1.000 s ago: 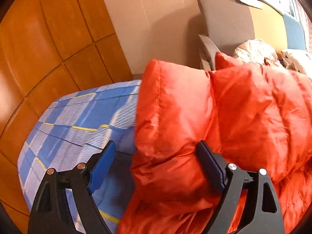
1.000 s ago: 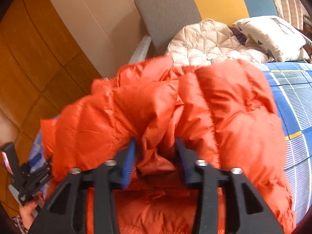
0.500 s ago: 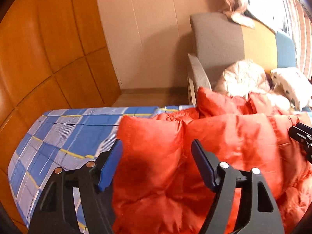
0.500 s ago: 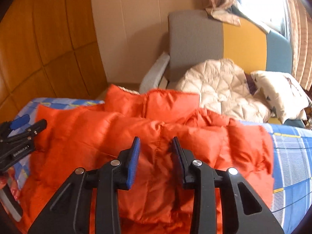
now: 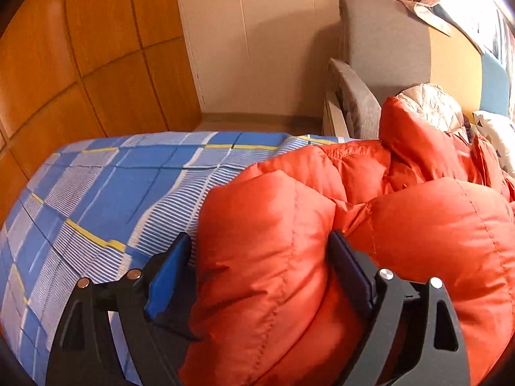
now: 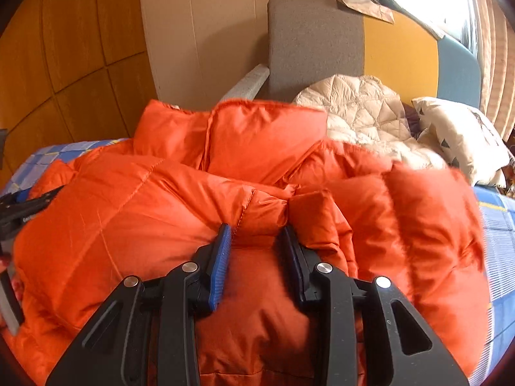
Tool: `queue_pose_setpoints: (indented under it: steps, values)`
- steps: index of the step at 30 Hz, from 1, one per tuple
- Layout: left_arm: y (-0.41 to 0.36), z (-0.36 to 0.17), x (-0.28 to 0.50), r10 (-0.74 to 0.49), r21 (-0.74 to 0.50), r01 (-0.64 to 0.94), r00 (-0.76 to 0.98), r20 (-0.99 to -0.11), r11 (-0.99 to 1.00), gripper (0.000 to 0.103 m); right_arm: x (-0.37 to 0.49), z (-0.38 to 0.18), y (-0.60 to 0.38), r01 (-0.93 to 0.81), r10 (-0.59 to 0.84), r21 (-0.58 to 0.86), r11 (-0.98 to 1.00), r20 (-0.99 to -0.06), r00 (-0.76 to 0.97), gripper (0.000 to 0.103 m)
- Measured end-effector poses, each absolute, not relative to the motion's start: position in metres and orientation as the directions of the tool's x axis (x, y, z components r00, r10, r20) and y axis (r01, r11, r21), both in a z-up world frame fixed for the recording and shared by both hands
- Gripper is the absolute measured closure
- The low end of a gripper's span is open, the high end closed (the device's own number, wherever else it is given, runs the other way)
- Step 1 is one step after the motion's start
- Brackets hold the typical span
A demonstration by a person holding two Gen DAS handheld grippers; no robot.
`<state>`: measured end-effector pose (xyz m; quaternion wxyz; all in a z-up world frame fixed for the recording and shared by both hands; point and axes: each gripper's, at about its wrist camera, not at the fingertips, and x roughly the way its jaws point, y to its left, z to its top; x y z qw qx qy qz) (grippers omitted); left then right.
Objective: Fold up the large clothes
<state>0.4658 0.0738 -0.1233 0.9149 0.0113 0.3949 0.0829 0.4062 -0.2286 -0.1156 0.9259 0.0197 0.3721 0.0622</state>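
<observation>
A puffy orange down jacket [image 5: 434, 231] lies bunched on the bed's blue checked sheet [image 5: 128, 173]. My left gripper [image 5: 260, 238] straddles a thick fold at the jacket's left edge. Its jaws are opening: the right pad touches the fabric and the left pad stands just clear of it. In the right wrist view the orange jacket [image 6: 128, 212] fills the middle. My right gripper [image 6: 256, 228] is narrowly shut on a pinch of it near a stitched seam. The left gripper [image 6: 22, 207] shows at that view's left edge.
A grey, yellow and blue sofa [image 6: 315, 38] stands behind the bed with a cream quilted jacket [image 6: 360, 109] and a patterned pillow [image 6: 457, 135] on it. Wooden wall panels [image 5: 80, 48] run along the left. Bare sheet [image 6: 499, 225] shows right of the jacket.
The jacket, held up and hanging before, has come down onto the bed. The right jaws narrowed onto the fabric. The left jaws narrowed, then spread again around the fold.
</observation>
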Motion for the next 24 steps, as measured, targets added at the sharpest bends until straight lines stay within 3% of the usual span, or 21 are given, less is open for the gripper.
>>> queue_pose_setpoints:
  steps: [5,11,15,20,24]
  values:
    - [0.077,-0.132,0.472,0.146,0.074,-0.137,0.650,-0.746,0.988,0.013,0.410,-0.121,-0.230,-0.093,0.133,0.095,0.991,-0.697,0.705,0.071]
    - [0.066,-0.115,0.450,0.234,0.157,-0.175,0.657,-0.717,0.972,0.013,0.410,-0.118,-0.226,-0.089,0.104,0.058,0.994,-0.703,0.703,0.071]
    - [0.061,-0.087,0.418,0.221,0.101,-0.209,0.706,-0.673,0.973,0.007,0.407,-0.113,-0.228,-0.090,0.117,0.076,0.993,-0.706,0.699,0.071]
    - [0.027,-0.062,0.394,0.159,0.070,-0.147,0.775,-0.612,0.987,0.006,0.388,-0.097,-0.228,-0.084,0.114,0.076,0.993,-0.691,0.714,0.064]
    - [-0.008,-0.071,0.400,0.150,0.154,-0.069,0.777,-0.612,0.986,0.006,0.377,-0.091,-0.226,-0.073,0.121,0.098,0.992,-0.683,0.721,0.064]
